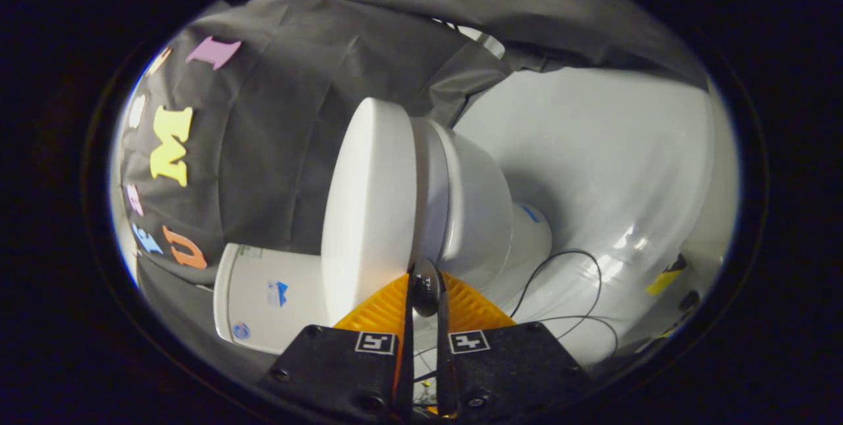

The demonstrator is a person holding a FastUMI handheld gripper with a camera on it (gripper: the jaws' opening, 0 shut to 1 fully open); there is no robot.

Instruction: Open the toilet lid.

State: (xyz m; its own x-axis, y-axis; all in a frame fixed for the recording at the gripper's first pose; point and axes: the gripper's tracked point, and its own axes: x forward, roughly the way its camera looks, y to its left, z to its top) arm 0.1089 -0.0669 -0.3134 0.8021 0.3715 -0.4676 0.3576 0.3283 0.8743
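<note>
The white toilet lies sideways in this rolled view. Its lid [369, 201] rests down on the seat [431, 174], with the bowl [477, 214] behind it and the tank [263, 293] near the booth's wall. My gripper [425, 280] sits at the lid's front rim, where the seam between lid and seat runs straight into the narrow gap between the fingers. One finger [382, 303] lies on the lid's top side and the other finger [471, 306] on the seat side. The tips are pinched together on the rim, and the contact point itself is in shadow.
A thin black cable [579, 280] loops over the glossy white floor [593, 148] beside the toilet's base [530, 240]. Black cloth walls hang close behind the toilet. A yellow tape mark [664, 281] sits on the floor farther out.
</note>
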